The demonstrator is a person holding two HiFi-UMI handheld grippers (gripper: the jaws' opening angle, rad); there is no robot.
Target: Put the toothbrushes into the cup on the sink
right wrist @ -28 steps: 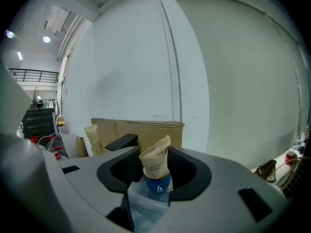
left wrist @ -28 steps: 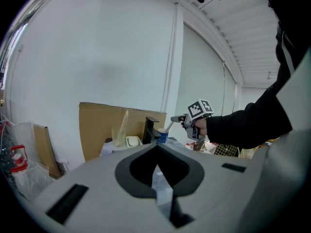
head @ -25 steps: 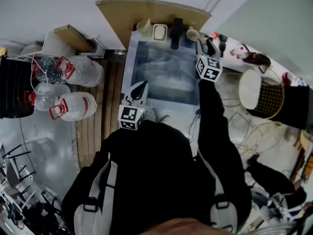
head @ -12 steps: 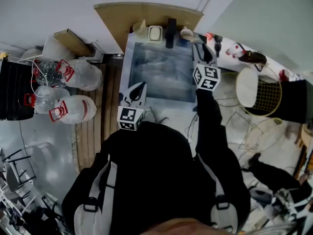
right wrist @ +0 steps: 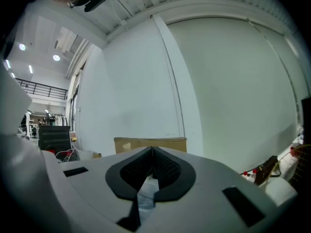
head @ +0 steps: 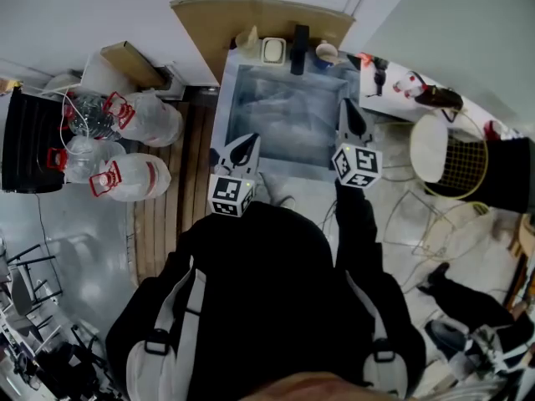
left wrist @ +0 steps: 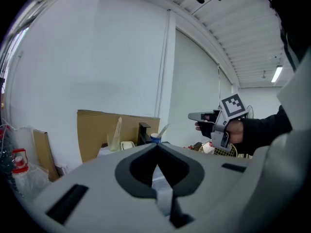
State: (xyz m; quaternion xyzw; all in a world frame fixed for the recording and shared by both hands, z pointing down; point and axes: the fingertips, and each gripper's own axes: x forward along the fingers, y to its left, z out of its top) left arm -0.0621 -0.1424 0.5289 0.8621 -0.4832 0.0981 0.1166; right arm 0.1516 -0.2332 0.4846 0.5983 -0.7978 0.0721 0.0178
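Left gripper (left wrist: 156,146) jaws clenched, empty. Right gripper (right wrist: 152,150) jaws just closed, nothing between them. Both hover over near edge of sink (head: 251,98). Cup (left wrist: 155,138) at sink's far edge, just right of faucet (head: 299,50); toothbrush (left wrist: 163,129) stands in it.

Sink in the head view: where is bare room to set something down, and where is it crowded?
The basin looks bare, bordered by the back ledge and the front rim. The back ledge is crowded: clear container, soap dish, black faucet and cup stand side by side.
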